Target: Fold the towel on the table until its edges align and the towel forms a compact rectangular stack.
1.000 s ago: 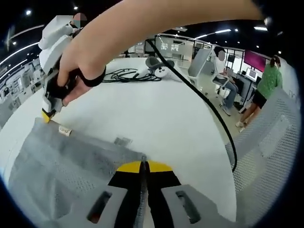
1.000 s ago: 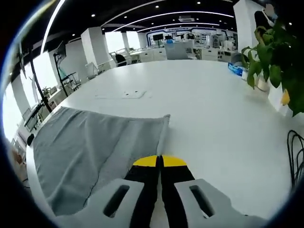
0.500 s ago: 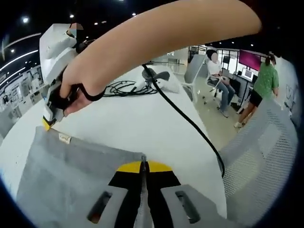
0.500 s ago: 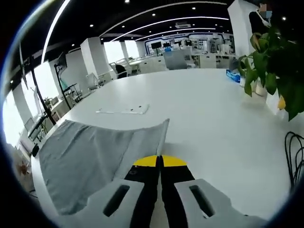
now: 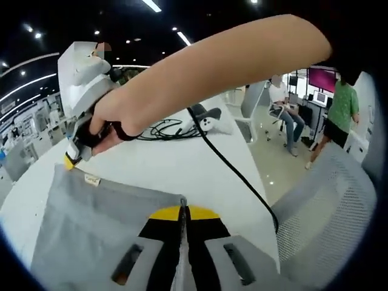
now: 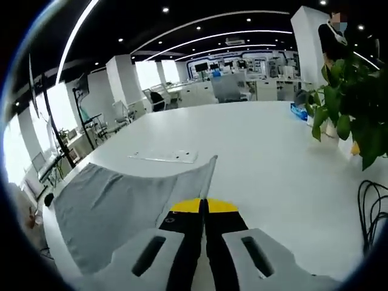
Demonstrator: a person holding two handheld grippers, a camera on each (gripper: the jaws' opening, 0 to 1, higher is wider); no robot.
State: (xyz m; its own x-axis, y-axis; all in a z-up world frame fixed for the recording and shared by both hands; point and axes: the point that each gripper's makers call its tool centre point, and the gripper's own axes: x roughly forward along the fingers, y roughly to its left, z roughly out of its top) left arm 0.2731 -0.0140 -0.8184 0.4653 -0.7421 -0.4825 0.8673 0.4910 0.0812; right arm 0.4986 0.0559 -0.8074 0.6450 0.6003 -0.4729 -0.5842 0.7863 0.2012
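Left gripper [image 5: 182, 213]: clamped on the towel [image 5: 91, 212] corner.
Right gripper [image 6: 204, 207]: clamped on the far corner.
Change: towel edge lifted higher off the worktop [image 6: 260, 145] than before.

Bright, even overhead ceiling strips and spots; window glare at left; fisheye-bent, softly blurred edges.

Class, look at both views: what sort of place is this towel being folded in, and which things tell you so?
Most likely a large open-plan office or lab: a long white table, rows of desks and screens under strip ceiling lights, a seated person at a workstation, and a potted plant.
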